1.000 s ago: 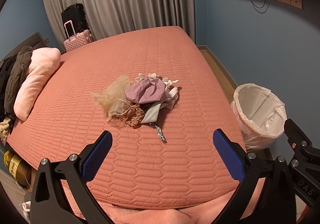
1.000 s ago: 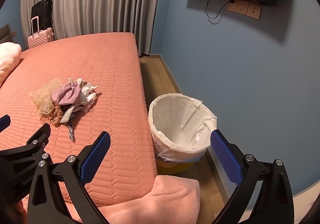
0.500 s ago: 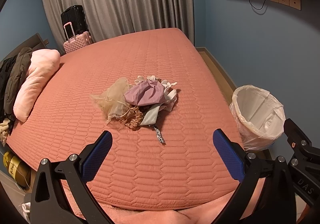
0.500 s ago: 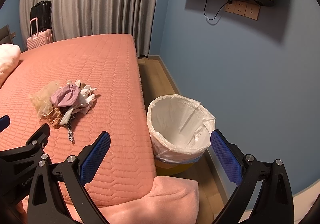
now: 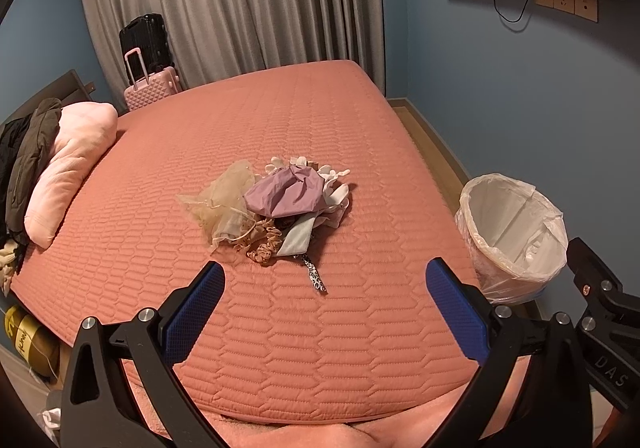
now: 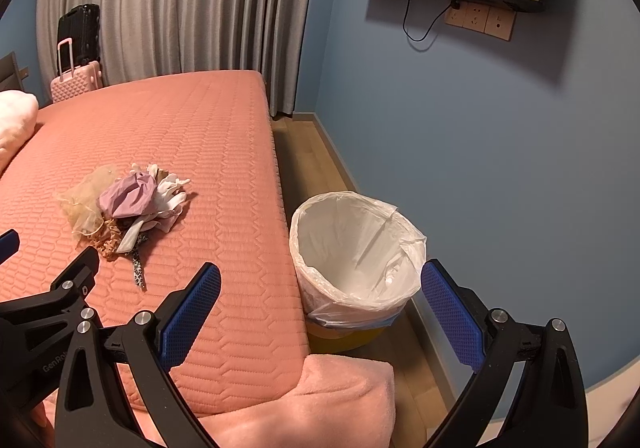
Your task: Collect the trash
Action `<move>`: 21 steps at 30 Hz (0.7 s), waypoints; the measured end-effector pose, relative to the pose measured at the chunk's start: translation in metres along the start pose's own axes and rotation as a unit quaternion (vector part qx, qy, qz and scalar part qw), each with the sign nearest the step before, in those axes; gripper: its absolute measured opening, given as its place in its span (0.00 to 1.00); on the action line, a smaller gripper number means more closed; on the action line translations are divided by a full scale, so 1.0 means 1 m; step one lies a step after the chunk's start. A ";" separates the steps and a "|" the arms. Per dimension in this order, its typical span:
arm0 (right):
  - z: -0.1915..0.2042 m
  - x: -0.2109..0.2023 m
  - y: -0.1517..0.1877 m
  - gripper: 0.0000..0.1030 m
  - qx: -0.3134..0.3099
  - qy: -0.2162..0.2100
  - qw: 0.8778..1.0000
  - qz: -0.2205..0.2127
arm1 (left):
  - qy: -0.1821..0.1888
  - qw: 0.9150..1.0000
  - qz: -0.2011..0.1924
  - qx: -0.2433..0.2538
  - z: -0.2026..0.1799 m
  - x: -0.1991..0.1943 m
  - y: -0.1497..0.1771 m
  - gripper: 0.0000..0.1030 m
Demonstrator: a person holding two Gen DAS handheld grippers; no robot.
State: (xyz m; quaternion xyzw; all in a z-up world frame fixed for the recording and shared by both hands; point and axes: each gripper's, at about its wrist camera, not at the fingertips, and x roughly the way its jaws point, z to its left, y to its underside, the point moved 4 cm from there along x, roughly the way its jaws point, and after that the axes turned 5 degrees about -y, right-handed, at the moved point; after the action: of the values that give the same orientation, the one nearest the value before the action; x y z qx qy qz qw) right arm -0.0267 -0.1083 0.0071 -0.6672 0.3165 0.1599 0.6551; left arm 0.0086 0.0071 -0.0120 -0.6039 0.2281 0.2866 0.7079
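A heap of trash (image 5: 276, 208) lies in the middle of the salmon quilted bed (image 5: 280, 120): a beige mesh pouch, a crumpled purple wrapper, white gloves, a scrunchie and a leopard-print strip. My left gripper (image 5: 322, 312) hovers open over the bed's near edge, short of the heap, with nothing between its blue pads. The same trash heap (image 6: 124, 208) appears at the left of the right wrist view. My right gripper (image 6: 320, 312) is open and empty, pointed at the bin (image 6: 354, 244) with a white liner on the floor beside the bed. The bin (image 5: 514, 236) also shows right of the left gripper.
A pink pillow (image 5: 68, 172) and dark clothes (image 5: 28, 152) lie at the bed's left. Suitcases (image 5: 150, 68) stand by the grey curtain (image 5: 240, 0). A pink blanket (image 6: 320, 404) hangs over the near bed corner. A blue wall (image 6: 500, 148) lies close behind the bin.
Both grippers have drifted slightly back and up, so the heap and the bin sit a little lower in view. Jaw openings are unchanged and the trash has not moved.
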 end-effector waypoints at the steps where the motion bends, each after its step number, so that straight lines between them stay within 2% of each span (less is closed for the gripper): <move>1: 0.000 0.000 0.000 0.95 0.000 0.001 1.000 -0.001 | 0.001 1.000 -0.001 0.000 0.000 0.000 0.000 0.93; 21: -0.017 0.010 -0.012 0.95 0.023 0.021 1.000 -0.001 | 0.028 0.999 -0.015 -0.002 -0.011 0.014 -0.011 0.94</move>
State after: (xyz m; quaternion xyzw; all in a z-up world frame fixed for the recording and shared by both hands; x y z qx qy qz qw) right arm -0.0150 -0.1278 0.0112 -0.6553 0.3326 0.1376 0.6641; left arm 0.0270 -0.0034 -0.0155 -0.6164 0.2385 0.2594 0.7042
